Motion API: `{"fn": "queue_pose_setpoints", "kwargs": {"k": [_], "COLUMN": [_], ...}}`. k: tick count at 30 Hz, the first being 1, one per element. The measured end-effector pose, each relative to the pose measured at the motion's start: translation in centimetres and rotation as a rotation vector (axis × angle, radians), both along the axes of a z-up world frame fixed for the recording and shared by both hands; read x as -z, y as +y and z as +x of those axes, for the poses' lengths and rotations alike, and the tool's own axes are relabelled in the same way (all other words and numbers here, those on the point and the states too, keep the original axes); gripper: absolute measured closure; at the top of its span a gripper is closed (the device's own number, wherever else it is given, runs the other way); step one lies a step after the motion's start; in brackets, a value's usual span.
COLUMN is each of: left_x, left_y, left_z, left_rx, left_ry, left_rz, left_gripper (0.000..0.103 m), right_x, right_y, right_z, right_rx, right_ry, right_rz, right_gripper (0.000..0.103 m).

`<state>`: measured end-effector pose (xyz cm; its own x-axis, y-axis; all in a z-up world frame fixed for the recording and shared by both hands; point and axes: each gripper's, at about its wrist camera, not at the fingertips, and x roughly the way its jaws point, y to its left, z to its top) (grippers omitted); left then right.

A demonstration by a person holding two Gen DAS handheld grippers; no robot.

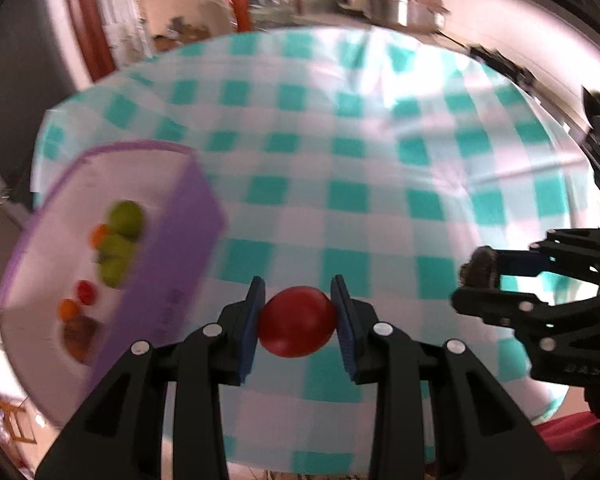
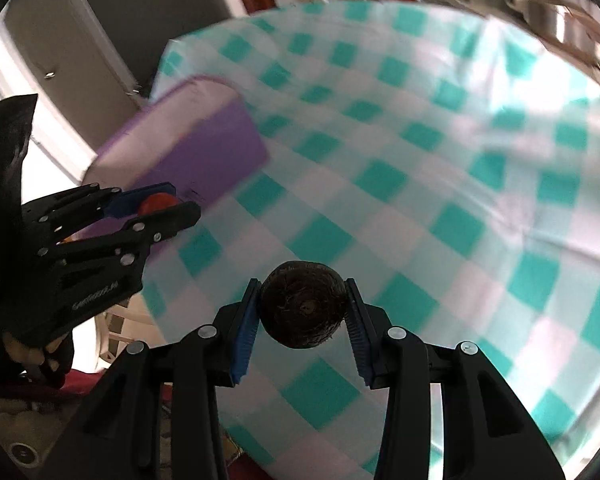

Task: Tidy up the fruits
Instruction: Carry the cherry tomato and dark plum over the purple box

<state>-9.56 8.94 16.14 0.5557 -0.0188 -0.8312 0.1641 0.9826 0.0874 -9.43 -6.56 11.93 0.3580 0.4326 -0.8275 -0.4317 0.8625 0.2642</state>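
You hold a red fruit (image 1: 297,321) and a dark brown one (image 2: 303,310) — cloth (image 1: 340,184) teal-white checked, bin (image 1: 172,272) purple.

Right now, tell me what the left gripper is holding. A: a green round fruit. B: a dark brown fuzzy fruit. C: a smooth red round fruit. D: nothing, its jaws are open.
C: the left gripper has its blue pads pressed on both sides of a smooth red round fruit, above the teal and white checked tablecloth; the brown fuzzy fruit sits in the right gripper.
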Motion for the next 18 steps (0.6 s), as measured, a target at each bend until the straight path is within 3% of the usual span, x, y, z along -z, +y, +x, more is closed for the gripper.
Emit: {"fn": "queue_pose_setpoints", "kwargs": {"k": [8, 13, 18], "left_x": [-2.7, -2.4, -0.8], "left_y": [8.4, 15.7, 22.6], "left_z": [0.9, 2.6, 4.8], "left_rx": [-0.076, -0.125, -0.159], "left_ry": [-0.050, 0.007, 0.085], "left_rz": [0.102, 0.126, 0.126], "left_gripper": [0.069, 0.069, 0.069], "right_x": [-3.8, -5.0, -4.1], "right_y": [7.5, 14.8, 22.2], "right_z": [2.4, 4.5, 6.5], "right_rx": [-0.069, -0.142, -0.209], "right_ry": [-0.051, -0.059, -0.029], "right_rz": [0.097, 0.106, 0.064], "right_gripper": [0.062, 0.062, 0.062]}}
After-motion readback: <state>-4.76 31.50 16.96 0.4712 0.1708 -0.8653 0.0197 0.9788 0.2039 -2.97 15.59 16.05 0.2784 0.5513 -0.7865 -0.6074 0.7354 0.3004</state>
